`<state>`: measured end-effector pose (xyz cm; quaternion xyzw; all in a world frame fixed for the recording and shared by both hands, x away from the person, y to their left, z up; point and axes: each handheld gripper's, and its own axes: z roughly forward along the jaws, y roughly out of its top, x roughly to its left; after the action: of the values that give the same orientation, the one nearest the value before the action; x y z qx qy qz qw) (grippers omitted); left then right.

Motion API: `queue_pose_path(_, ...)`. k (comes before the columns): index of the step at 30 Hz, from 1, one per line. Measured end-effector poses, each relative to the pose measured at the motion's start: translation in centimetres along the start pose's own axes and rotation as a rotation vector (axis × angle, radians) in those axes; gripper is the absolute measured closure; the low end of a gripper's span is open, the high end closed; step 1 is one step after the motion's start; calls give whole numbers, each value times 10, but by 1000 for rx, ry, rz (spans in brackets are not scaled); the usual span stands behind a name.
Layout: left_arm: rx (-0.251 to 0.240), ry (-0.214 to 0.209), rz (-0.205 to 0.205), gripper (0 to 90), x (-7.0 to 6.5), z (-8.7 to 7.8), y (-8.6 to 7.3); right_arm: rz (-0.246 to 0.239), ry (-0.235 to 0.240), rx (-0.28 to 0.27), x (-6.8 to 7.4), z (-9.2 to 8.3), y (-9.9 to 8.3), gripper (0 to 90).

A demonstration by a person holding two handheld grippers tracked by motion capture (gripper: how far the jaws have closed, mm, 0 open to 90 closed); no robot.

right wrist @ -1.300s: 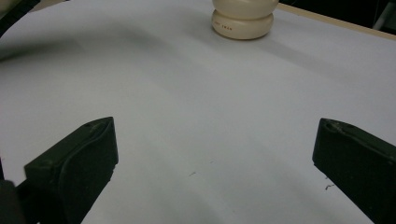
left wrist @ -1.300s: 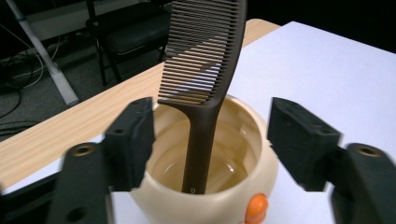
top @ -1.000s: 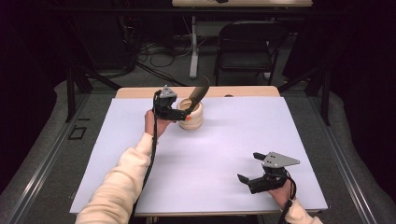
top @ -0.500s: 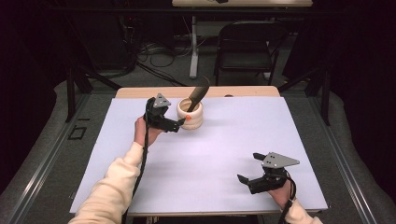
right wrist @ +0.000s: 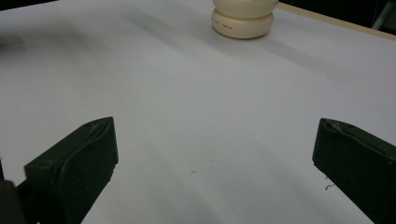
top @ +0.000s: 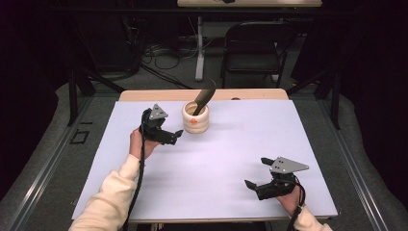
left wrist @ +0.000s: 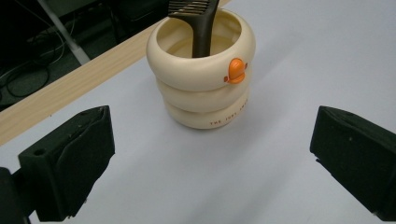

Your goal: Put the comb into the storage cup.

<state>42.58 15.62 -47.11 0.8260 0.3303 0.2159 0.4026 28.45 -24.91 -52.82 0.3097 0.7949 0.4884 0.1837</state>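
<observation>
Near the far middle of the table, the left tongs (top: 177,135) hang with their jaws spread wide and nothing between them, pointed at the cream holder (top: 196,118) just ahead — close, but not touching it. From the left gripper view the holder sits squarely between the two black jaws, which suggests the hand is lined up on it rather than idling. The right tongs (top: 256,173) are likewise spread and empty, low over the near right corner, well apart from the holder; that placement looks like a parked hand, kept clear of the other's work.

The holder is a stack of three rounded rings with a small orange beak-like knob (left wrist: 235,70) on its front. A dark comb (left wrist: 201,21) stands inside it, handle down and teeth up, leaning on the rim toward the far edge — upright storage, so the comb's top is free to be taken.

The pale sheet (top: 308,144) covers the table (top: 144,95), whose wooden edge shows beyond.
</observation>
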Motion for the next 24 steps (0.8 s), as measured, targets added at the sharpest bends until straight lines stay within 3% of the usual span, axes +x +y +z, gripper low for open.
queue_pose_path(8,-2,20,12,0,-7,-6,-12,-2,-1,-1,1,0,0,0)
queue_pose_path(24,4,15,-5,0,-17,-21,-32,-2,2,-3,0,0,0,0)
